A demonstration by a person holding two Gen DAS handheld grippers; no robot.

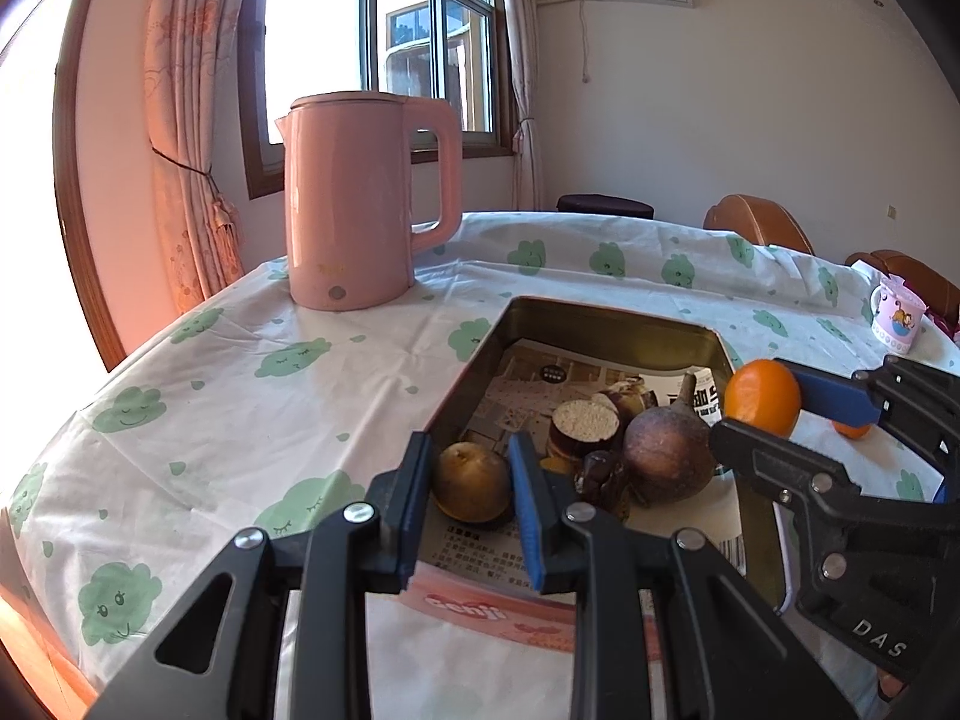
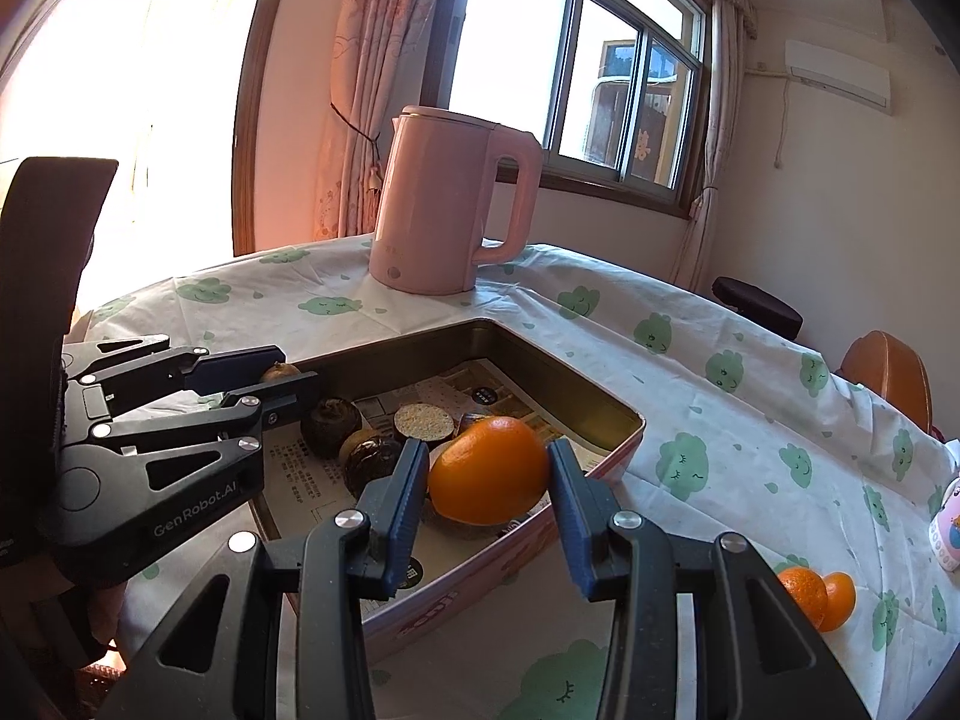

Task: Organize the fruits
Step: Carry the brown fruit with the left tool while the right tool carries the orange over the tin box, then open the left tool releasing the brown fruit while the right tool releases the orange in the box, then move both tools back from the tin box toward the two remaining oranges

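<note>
A pink metal tin (image 1: 474, 360) (image 2: 612, 450) lined with printed paper holds several brown fruits (image 1: 666, 456) (image 2: 331, 423). My left gripper (image 1: 471, 483) (image 2: 282, 381) is shut on a small brown-yellow fruit (image 1: 471, 480) (image 2: 281, 369) low inside the tin's near-left corner. My right gripper (image 2: 489, 480) (image 1: 774, 414) is shut on an orange (image 2: 489, 471) (image 1: 762, 399) and holds it just above the tin's right rim. Two more oranges (image 2: 819, 591) lie on the cloth to the right of the tin.
A pink electric kettle (image 1: 360, 204) (image 2: 450, 204) stands on the cloud-print tablecloth (image 1: 240, 372) behind the tin. A small pink cup (image 1: 897, 315) sits at the far right. Brown chairs (image 1: 759, 228) stand beyond the table edge.
</note>
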